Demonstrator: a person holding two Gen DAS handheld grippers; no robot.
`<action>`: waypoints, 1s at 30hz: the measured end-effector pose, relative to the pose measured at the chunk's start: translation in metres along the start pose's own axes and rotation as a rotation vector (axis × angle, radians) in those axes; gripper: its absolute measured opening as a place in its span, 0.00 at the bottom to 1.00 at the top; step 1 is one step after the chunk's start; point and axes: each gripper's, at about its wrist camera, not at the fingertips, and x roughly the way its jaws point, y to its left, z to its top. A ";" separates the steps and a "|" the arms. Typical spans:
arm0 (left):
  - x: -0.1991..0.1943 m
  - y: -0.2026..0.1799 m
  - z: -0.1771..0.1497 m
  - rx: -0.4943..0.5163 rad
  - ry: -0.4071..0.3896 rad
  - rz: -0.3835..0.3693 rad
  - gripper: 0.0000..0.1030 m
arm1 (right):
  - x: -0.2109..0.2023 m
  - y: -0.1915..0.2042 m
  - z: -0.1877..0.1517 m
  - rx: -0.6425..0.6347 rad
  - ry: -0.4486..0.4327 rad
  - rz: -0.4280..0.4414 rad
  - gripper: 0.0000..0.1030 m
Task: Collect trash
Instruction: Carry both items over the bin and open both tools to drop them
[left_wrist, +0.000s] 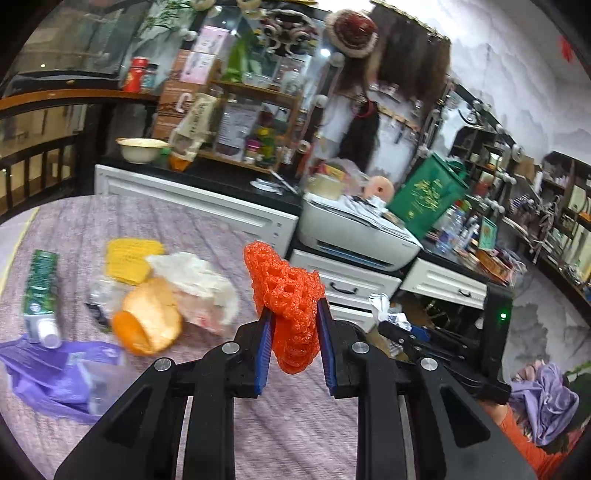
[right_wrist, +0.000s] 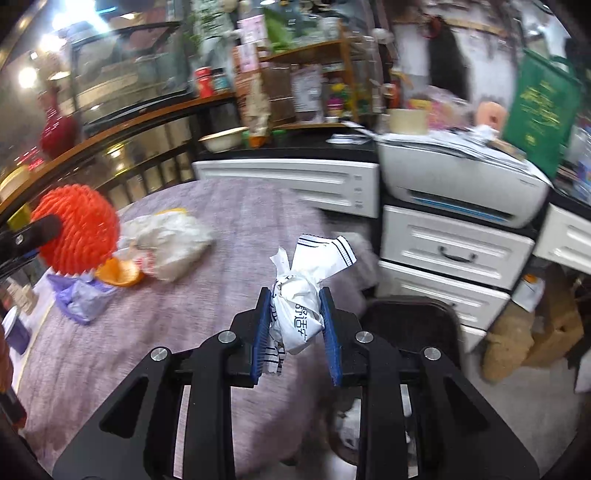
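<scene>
My left gripper (left_wrist: 294, 308) is shut on an orange foam fruit net (left_wrist: 286, 291) and holds it above the purple-grey tablecloth (left_wrist: 288, 424). The net also shows at the left of the right wrist view (right_wrist: 79, 229). My right gripper (right_wrist: 296, 295) is shut on a crumpled white wrapper with dark print (right_wrist: 301, 295), near the table's right edge. On the table lie orange peel (left_wrist: 147, 321), a crumpled white plastic bag (left_wrist: 199, 284), a yellow wrapper (left_wrist: 129, 258), a green toothpaste tube (left_wrist: 40, 291) and a purple plastic bag (left_wrist: 55, 373).
A dark bin (right_wrist: 410, 325) stands on the floor just right of the table, below my right gripper. White drawers (right_wrist: 454, 254) with a printer (right_wrist: 461, 188) on top stand behind it. The right gripper shows in the left wrist view (left_wrist: 399, 332). Cluttered shelves line the back.
</scene>
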 end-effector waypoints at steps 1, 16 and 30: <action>0.004 -0.006 -0.001 0.001 0.008 -0.019 0.22 | -0.001 -0.012 -0.004 0.014 0.004 -0.030 0.26; 0.079 -0.086 -0.025 0.037 0.131 -0.168 0.22 | 0.099 -0.120 -0.081 0.193 0.328 -0.178 0.27; 0.113 -0.110 -0.043 0.093 0.214 -0.170 0.22 | 0.107 -0.144 -0.115 0.303 0.351 -0.221 0.51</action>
